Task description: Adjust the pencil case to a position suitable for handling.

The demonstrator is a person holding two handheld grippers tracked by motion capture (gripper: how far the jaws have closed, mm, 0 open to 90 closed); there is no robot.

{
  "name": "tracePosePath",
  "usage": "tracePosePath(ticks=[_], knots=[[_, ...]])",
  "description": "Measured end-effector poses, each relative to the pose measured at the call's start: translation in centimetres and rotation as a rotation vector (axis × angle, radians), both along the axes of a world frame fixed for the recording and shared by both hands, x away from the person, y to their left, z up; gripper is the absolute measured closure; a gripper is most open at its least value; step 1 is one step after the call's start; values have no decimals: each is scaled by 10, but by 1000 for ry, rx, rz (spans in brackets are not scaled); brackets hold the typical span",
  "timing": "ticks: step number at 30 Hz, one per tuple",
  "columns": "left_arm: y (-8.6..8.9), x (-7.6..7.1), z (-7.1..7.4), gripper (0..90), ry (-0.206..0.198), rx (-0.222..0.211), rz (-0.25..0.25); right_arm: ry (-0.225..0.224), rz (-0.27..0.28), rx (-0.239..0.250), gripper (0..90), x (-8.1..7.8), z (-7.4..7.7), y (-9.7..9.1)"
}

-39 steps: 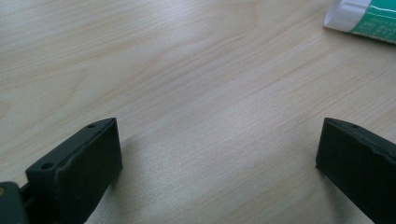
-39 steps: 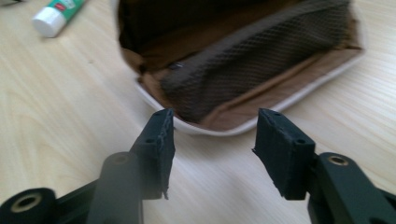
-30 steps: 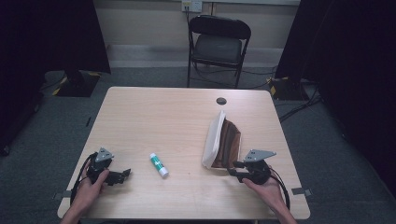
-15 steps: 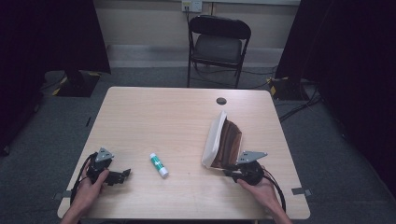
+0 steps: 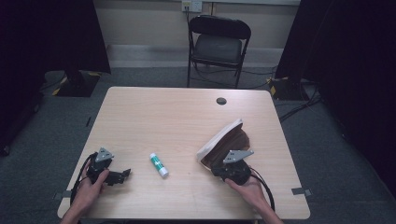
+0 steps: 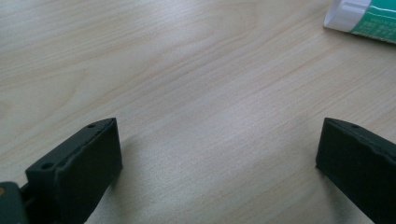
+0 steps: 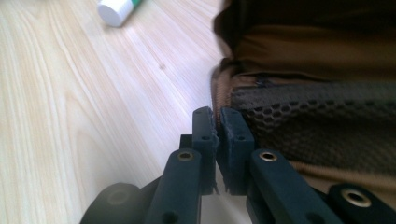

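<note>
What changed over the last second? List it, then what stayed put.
The right gripper slid leftward along the table, its jaws closing on the near edge of the open brown pouch, now pinched. The left gripper, open, and the glue stick stayed put.

Table (image 5: 154,121): pale wood, fine straight grain, one small black round spot (image 5: 221,101) near the far edge. Pouch (image 5: 229,142): cream outside, brown lining, darker brown honeycomb mesh inside; glue stick (image 5: 159,165): white with green label and white cap. Both grippers' fingers (image 6: 79,163) matte black, grey three-cornered plate (image 5: 237,155) on the right gripper (image 7: 217,119), folding chair (image 5: 218,44) black, floor (image 5: 327,154) dark grey carpet.
</note>
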State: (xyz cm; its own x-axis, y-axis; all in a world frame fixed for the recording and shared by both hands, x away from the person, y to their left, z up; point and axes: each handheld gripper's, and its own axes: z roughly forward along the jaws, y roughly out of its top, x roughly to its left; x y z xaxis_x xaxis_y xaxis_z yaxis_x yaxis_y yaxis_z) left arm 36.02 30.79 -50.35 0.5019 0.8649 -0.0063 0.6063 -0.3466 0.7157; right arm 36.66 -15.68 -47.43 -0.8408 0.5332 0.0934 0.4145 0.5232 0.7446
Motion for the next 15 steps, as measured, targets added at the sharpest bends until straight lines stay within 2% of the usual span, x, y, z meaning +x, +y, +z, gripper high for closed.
tracePosePath(ticks=[10, 15], knots=[[0, 0, 0, 0, -1, -1, 1, 13, 41, 10, 856, -1, 1, 33], [0, 0, 0, 0, -1, 0, 0, 22, 80, 20, 845, -4, 0, 59]])
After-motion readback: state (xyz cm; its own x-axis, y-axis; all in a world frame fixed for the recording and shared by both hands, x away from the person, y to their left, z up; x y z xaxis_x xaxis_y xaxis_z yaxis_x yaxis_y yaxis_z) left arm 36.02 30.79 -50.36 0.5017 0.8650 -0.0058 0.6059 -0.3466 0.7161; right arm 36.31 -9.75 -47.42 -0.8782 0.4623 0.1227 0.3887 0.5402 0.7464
